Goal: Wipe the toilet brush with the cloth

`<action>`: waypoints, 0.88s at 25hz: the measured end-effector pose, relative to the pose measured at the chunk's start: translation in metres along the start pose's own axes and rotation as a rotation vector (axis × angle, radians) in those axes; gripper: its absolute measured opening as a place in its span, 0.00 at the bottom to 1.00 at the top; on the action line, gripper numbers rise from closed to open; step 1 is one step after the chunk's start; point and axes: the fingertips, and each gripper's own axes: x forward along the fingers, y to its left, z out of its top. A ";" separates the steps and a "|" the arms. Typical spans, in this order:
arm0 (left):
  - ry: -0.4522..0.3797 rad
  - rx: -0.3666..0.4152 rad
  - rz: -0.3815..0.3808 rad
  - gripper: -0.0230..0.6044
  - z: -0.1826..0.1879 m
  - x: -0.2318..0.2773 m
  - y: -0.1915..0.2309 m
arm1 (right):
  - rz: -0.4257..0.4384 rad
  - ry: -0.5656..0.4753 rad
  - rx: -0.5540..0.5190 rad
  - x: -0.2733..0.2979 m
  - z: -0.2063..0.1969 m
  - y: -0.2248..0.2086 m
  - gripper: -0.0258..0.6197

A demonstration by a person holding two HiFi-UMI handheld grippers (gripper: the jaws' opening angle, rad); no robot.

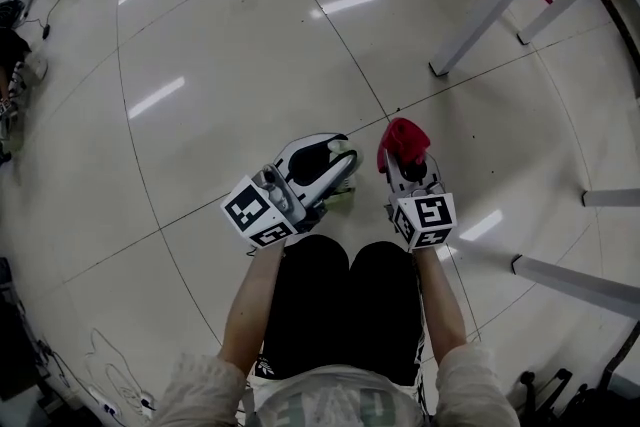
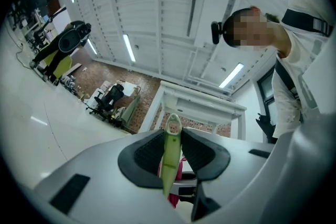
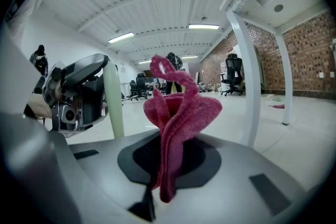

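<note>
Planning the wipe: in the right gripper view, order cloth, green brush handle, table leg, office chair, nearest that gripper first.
1. Cloth, clamped in the jaws.
2. Green brush handle, left.
3. Table leg, right.
4. Office chair, far back, right.

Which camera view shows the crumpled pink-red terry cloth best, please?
The right gripper view: the crumpled pink-red terry cloth fills its centre, close and sharp, clamped between the jaws. The head view shows only a small red bunch; the left gripper view only a pink sliver behind the pale green plastic brush handle.
</note>
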 end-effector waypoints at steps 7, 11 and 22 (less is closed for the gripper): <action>-0.135 0.135 0.274 0.21 0.072 -0.033 0.020 | 0.005 -0.037 0.034 0.002 0.018 0.004 0.09; -0.072 0.254 0.700 0.04 0.070 -0.083 0.084 | -0.036 -0.073 0.085 0.003 0.032 0.002 0.09; -0.068 0.246 0.725 0.04 0.085 -0.077 0.090 | -0.041 -0.065 0.098 0.003 0.070 0.014 0.09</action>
